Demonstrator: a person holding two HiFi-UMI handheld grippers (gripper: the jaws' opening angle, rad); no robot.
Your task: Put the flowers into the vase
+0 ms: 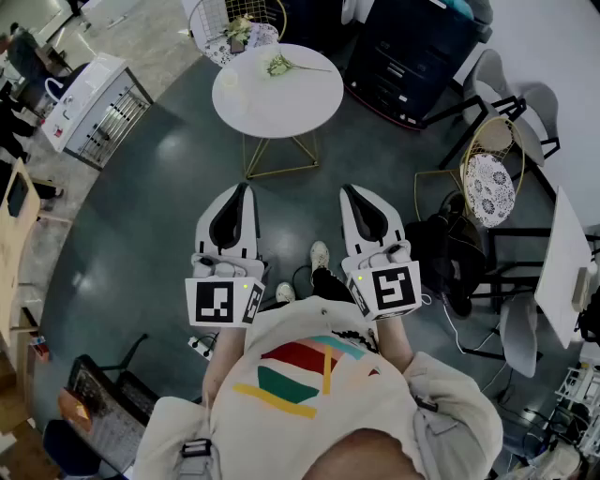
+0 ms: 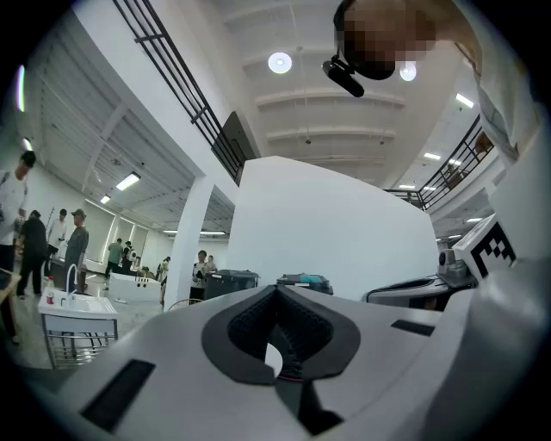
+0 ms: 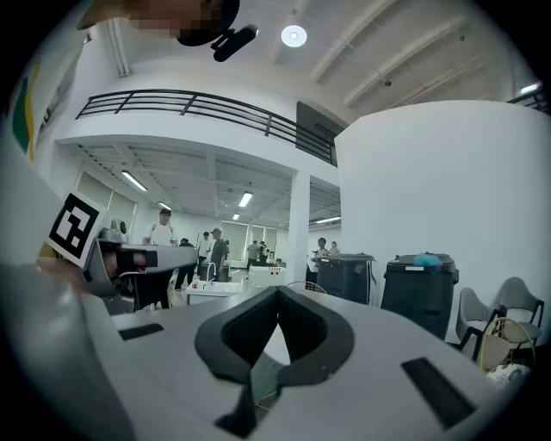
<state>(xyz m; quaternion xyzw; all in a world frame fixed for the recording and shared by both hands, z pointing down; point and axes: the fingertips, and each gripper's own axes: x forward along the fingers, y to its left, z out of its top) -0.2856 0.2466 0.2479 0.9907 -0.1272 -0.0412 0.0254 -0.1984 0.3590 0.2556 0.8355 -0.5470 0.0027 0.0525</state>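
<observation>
A pale flower on a thin stem (image 1: pixel 278 66) lies on the round white table (image 1: pixel 309 103) at the far side of the floor. A faint clear vessel (image 1: pixel 230 81), perhaps the vase, stands near the table's left rim. More flowers (image 1: pixel 240 28) rest in a wire chair behind the table. My left gripper (image 1: pixel 246 188) and right gripper (image 1: pixel 349 190) are held level side by side in front of my body, well short of the table. In both gripper views the jaws meet at their tips, the left gripper (image 2: pixel 277 288) and the right gripper (image 3: pixel 277 293) each holding nothing.
A gold wire chair with a patterned cushion (image 1: pixel 489 183) and a black bag (image 1: pixel 450 246) stand to the right. Dark bins (image 1: pixel 412 47) sit behind the table, with a white cart (image 1: pixel 94 103) at the left. Several people (image 3: pixel 185 250) stand far off.
</observation>
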